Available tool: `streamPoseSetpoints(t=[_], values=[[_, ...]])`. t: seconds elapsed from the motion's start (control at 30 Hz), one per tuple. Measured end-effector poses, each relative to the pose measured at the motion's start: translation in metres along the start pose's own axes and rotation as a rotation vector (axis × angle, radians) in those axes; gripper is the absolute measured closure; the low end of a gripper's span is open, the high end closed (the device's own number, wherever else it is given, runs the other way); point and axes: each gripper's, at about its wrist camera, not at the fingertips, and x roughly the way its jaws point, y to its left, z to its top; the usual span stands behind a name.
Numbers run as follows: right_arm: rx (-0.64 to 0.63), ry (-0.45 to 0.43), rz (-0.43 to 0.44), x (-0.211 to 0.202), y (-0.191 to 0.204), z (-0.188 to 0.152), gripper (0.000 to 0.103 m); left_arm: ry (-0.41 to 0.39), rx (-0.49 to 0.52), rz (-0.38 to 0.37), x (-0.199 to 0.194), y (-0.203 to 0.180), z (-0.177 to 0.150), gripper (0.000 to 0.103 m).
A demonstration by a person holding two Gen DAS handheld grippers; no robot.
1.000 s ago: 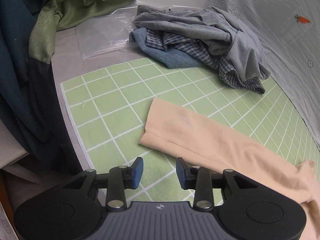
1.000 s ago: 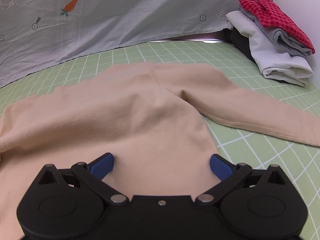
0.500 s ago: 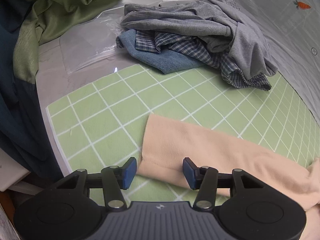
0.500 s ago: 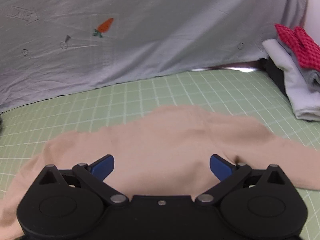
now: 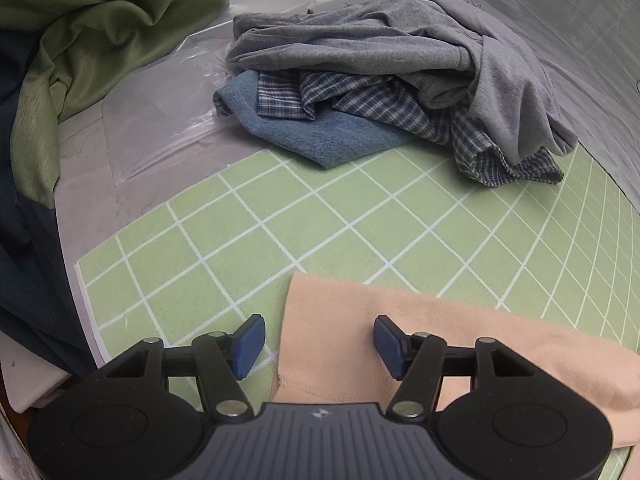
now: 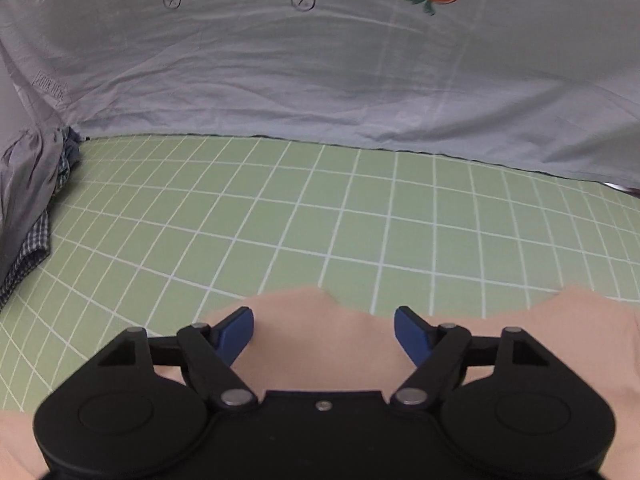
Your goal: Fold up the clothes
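Two grippers poised over a peach garment on the green grid mat, fold not yet begun

The left gripper [image 5: 316,340] stood with fingers spread and holding nothing — a stitched end of the peach garment [image 5: 420,332] lay between and under them, its cut edge just inside the left pad. The right gripper [image 6: 324,334] was likewise open, peach cloth [image 6: 320,344] beneath its fingers and bare green grid mat [image 6: 320,220] ahead. The risk, as judged: closing on one layer, or on the mat too, would leave the fold skewed — and the unfolded clothes pile [image 5: 400,92] ahead of the left fingers could snag a swing.
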Motion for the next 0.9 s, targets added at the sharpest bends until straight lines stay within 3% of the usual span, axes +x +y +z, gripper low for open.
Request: streamPoseSetpoints(t=[0.13,0.2,0.23,0.27,0.3,0.33,0.37,0.43,0.63,0.73,0.83,0.87,0.9], values=[[-0.06,0.031,0.027,0.016,0.0,0.002,0.03,-0.018,0.009,0.007,0.0,-0.001,-0.004,0.045],[-0.118,0.03,0.052,0.016,0.003,0.002,0.04,-0.028,0.011,0.034,-0.002,-0.003,-0.006,0.057],[-0.148,0.029,0.081,0.014,0.005,0.003,0.054,-0.029,0.004,0.039,-0.003,-0.003,-0.006,0.062],[-0.175,0.031,0.107,0.013,0.007,0.003,0.077,-0.028,-0.008,0.035,-0.003,-0.004,-0.006,0.074],[-0.206,0.032,0.112,0.013,0.01,0.005,0.087,-0.028,-0.019,0.03,-0.004,-0.004,-0.006,0.087],[-0.238,0.034,0.116,0.013,0.013,0.007,0.096,-0.028,-0.021,0.024,-0.003,-0.006,-0.005,0.091],[-0.269,0.035,0.119,0.013,0.015,0.009,0.099,-0.028,-0.023,0.019,-0.003,-0.007,-0.005,0.096],[-0.332,0.038,0.125,0.013,0.021,0.014,0.099,-0.031,-0.032,0.019,-0.004,-0.009,-0.002,0.097],[-0.05,-0.157,0.078,0.0,-0.015,0.054,0.1,-0.146,-0.087,-0.064,-0.016,-0.013,0.016,0.095],[-0.1,-0.136,-0.005,0.012,-0.006,0.058,0.094,-0.129,-0.088,-0.052,-0.011,-0.014,0.017,0.09],[-0.143,-0.114,-0.126,0.013,0.006,0.054,0.043,-0.113,-0.088,-0.039,-0.007,-0.015,0.018,0.078],[-0.106,-0.136,-0.128,0.003,0.004,0.048,0.027,-0.108,-0.088,-0.035,-0.006,-0.015,0.018,0.064],[-0.068,-0.158,-0.13,-0.007,0.002,0.042,0.021,-0.102,-0.089,-0.031,-0.004,-0.015,0.019,0.049]])
